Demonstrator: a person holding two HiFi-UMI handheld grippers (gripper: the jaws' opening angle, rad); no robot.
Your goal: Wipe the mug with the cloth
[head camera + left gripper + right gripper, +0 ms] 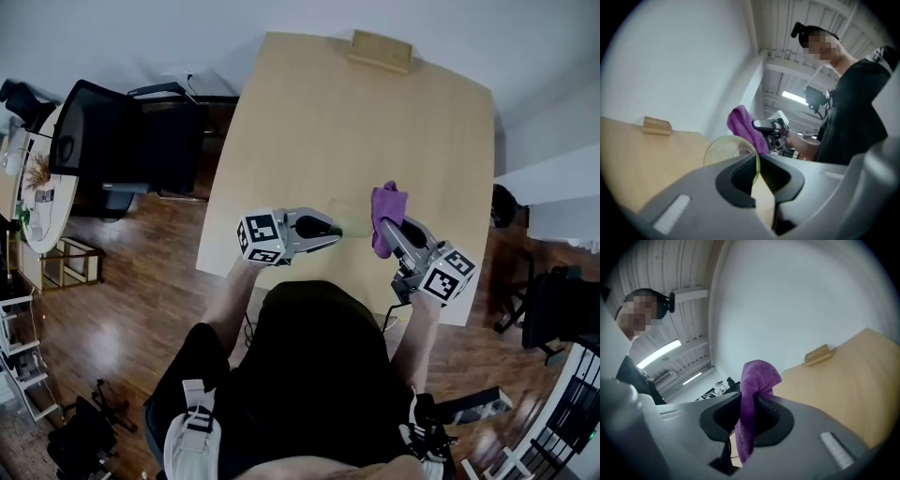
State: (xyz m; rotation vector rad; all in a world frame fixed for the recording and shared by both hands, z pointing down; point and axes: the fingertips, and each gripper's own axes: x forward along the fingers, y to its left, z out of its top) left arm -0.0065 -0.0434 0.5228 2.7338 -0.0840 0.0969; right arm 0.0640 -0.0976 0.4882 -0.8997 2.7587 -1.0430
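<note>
Left claw (757, 171) clenched on the thin rim of a clear, yellow-green mug (726, 149), the glass wall pinched between its dark pads. Right claw (750, 416) grasping a purple cloth (757, 376), which bunches up above the jaws and hangs down below them. In the head view both sit just below the frame's centre, mug left and cloth right, near each other over the near edge of a pale wooden table (356, 122). A small wooden block (380, 50) lies at the top edge.
</note>
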